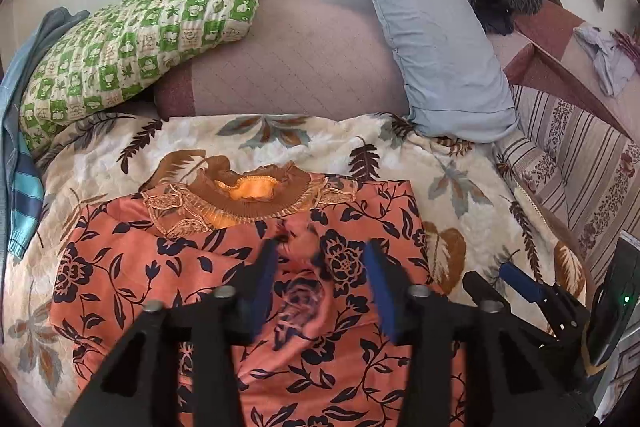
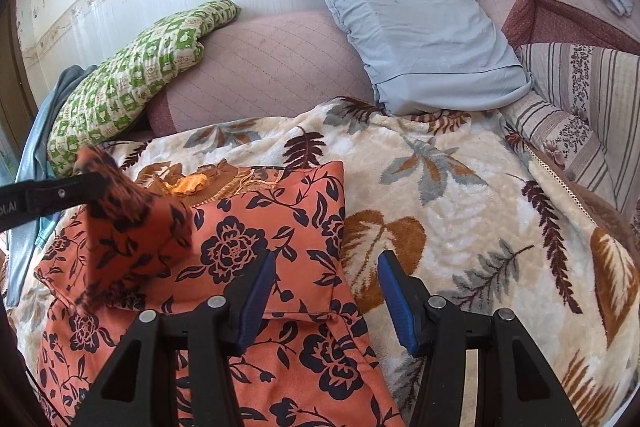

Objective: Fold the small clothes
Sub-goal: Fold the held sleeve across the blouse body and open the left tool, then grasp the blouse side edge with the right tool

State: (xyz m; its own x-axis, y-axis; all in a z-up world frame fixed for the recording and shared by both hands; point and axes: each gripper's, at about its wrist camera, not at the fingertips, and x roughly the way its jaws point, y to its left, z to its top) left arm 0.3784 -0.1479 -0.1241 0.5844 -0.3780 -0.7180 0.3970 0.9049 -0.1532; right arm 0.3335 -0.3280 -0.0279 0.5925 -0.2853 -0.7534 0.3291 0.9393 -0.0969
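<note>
On the leaf-print blanket [image 2: 460, 187] lies the orange floral garment [image 1: 224, 267], collar toward the pillows. Left gripper [image 1: 320, 279] hangs over it, jaws apart, blurred cloth between them. Right gripper [image 2: 326, 291], jaws apart, straddles the garment's right edge.

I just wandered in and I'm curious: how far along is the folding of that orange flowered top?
Done: the orange top lies on the blanket with its right side turned in to a straight edge. In hand: the other side's flap is lifted at the left gripper, whose jaws stand apart. Left: laying it flat and folding lengthwise; the right gripper hovers open.
</note>
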